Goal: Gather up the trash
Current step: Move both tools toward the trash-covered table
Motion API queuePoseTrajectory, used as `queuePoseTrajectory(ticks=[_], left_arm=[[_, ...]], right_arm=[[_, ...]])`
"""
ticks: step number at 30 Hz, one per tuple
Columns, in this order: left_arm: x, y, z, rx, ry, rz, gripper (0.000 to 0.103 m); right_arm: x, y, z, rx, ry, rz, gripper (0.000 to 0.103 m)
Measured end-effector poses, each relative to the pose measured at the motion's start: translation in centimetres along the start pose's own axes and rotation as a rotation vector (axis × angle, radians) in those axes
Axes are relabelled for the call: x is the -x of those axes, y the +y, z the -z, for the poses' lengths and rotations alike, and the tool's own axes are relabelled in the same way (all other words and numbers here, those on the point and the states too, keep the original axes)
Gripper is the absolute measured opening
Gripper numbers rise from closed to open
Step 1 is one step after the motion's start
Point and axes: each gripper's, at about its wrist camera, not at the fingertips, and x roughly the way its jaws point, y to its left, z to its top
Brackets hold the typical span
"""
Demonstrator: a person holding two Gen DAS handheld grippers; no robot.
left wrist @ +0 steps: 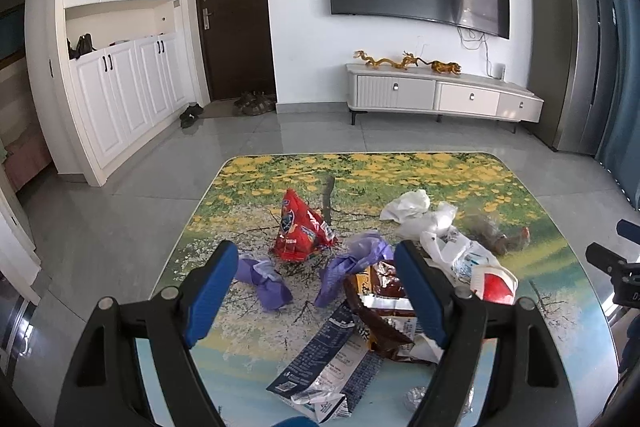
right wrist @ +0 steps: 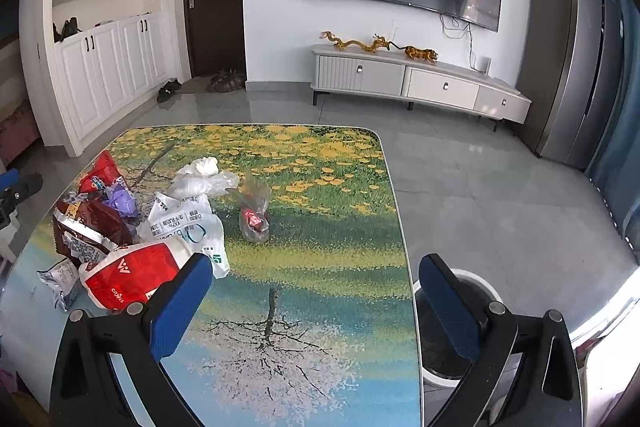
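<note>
Trash scattered over the left and middle of a table [right wrist: 320,227] printed with a landscape; left gripper [left wrist: 316,291] spread wide and empty, hovering above a purple wrapper [left wrist: 266,281], a second purple wrapper [left wrist: 352,263] and a brown snack bag [left wrist: 380,303]; right gripper [right wrist: 316,301] likewise spread and empty, over bare tabletop, its left finger [right wrist: 180,307] just beside a red-and-white bag [right wrist: 128,279].

Farther back lie a red chip bag [left wrist: 300,227], white plastic bags [left wrist: 424,213] and a clear bag with red contents [right wrist: 254,217]; a blue-printed carton [left wrist: 328,359] lies flat near the front edge.

Likely faults: light film wrappers sliding away or being only half caught as the fingers close; overlapping pieces dragged along with the one seized, then dropped on the floor; the flat carton offering little to pinch.

Open room: right half of the table is clear for travel; a white bin [right wrist: 452,331] stands on the floor just beyond the table's right edge, which a carried piece must clear.
</note>
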Motion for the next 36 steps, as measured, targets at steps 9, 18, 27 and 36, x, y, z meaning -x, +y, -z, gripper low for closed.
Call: queuePoseTrajectory(ticks=[9,18,27,36], left_arm=[[3.0,-0.4,-0.6,-0.007,-0.037,-0.025,0.080],[7.1,0.1,-1.8,0.023,-0.108,-0.073,0.080],[8.9,0.7,-1.8,0.043,-0.128,-0.092,0.080],[9.0,0.9,-1.3,0.053,-0.107,-0.077,0.080]], right_arm=[[2.4,0.7,-0.2,0.017,-0.045,-0.008,0.103],[7.0,0.5,-1.1,0.019,-0.148,0.003,0.103],[9.0,0.4,-1.0,0.030,-0.185,0.022,0.103],[9.4,-0.2,-0.8,0.013,-0.183,0.015,0.103]])
